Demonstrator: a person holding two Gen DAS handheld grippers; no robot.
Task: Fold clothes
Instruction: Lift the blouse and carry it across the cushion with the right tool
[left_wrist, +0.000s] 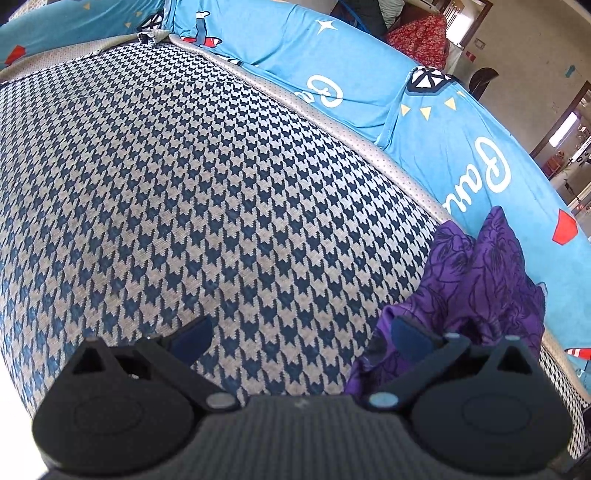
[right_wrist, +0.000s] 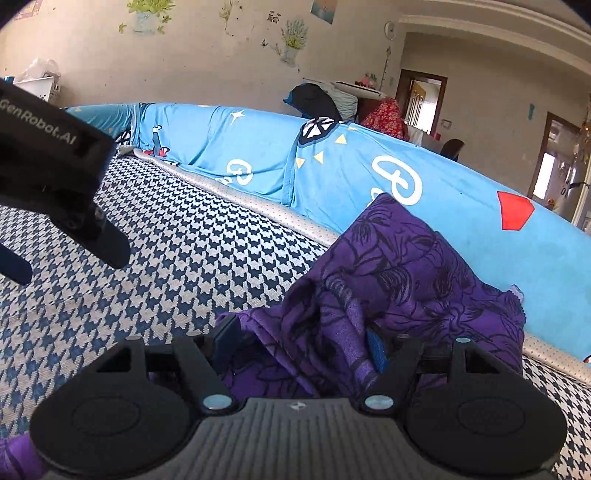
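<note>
A purple garment with a dark floral print (right_wrist: 406, 280) lies bunched on the houndstooth sofa seat (right_wrist: 207, 251), against the backrest. My right gripper (right_wrist: 301, 345) is low over it and stands open, with a fold of the cloth loose between its wide-apart fingers. The same garment (left_wrist: 480, 277) shows at the right of the left wrist view. There my left gripper (left_wrist: 301, 338) is open above bare seat (left_wrist: 221, 184); its right finger (left_wrist: 410, 336) is at the cloth's edge. In the right wrist view the left gripper (right_wrist: 66, 262) hovers at the far left, apart from the garment.
A light-blue printed cover (right_wrist: 332, 173) drapes the sofa backrest behind the seat. A red floral cloth (right_wrist: 386, 118) and dark bundles lie beyond the backrest. Doorways (right_wrist: 421, 99) and a decorated wall stand far behind.
</note>
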